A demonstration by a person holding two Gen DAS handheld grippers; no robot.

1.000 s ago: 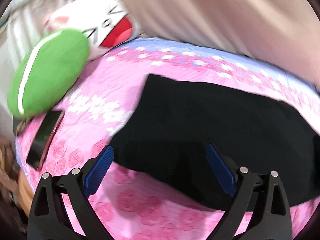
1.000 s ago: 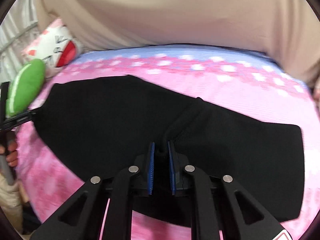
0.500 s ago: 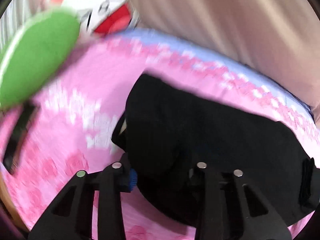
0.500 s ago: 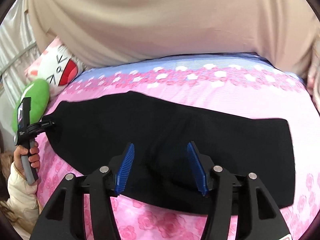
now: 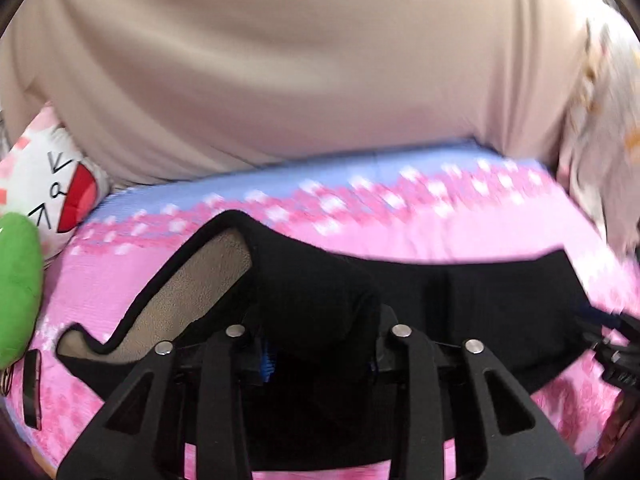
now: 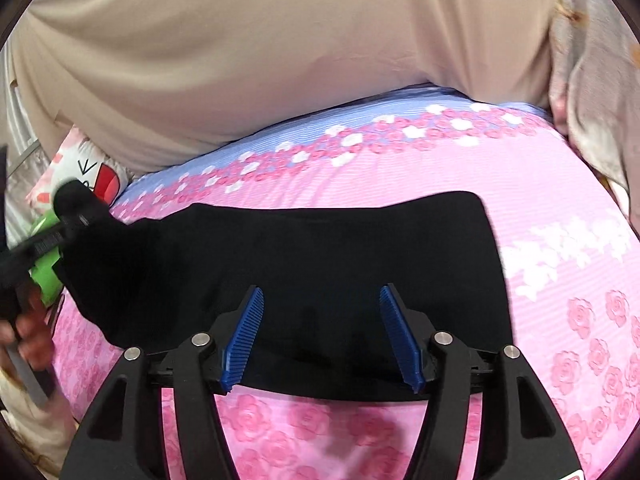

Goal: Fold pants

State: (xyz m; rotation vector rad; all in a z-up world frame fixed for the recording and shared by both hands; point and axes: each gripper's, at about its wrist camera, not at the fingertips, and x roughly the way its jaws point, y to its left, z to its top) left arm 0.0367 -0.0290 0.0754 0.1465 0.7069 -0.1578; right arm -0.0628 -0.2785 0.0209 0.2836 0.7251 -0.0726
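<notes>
Pants [image 6: 320,272] are lying across the pink rose-print bedspread [image 6: 560,280], black and matte, stretching from about 9 o'clock to 3 o'clock in the right wrist view. Compared with half a second ago, the left gripper [image 5: 320,356] has swung round and is now lifting one end of them: the fabric is bunching up in a thick wad between its jaws, and a fuzzy beige fleece lining [image 5: 200,288] is showing at 9 o'clock where the leg is peeling back. Before, that lining was barely visible and the cloth was flatter. So the left tongs are clamping down on the pants, narrow, with just a sliver of ribbed blue pad [image 5: 267,360] peeking out.

The right gripper [image 6: 320,336] is sitting at 6 o'clock over the near edge of the pants, jaws spread wide like they were half a second ago, ridged blue pads [image 6: 242,336] facing each other with nothing between them but the cloth underneath. A second ago it was pinching a fold.

Off at 9 o'clock the green plush cushion [image 5: 16,288] and the white cartoon pillow [image 5: 52,176] with the red mouth are sitting at the bed's edge, and a smooth beige curtain [image 6: 280,48] is filling 12 o'clock. The left view is a bit motion-blurred along the blue floral border.
</notes>
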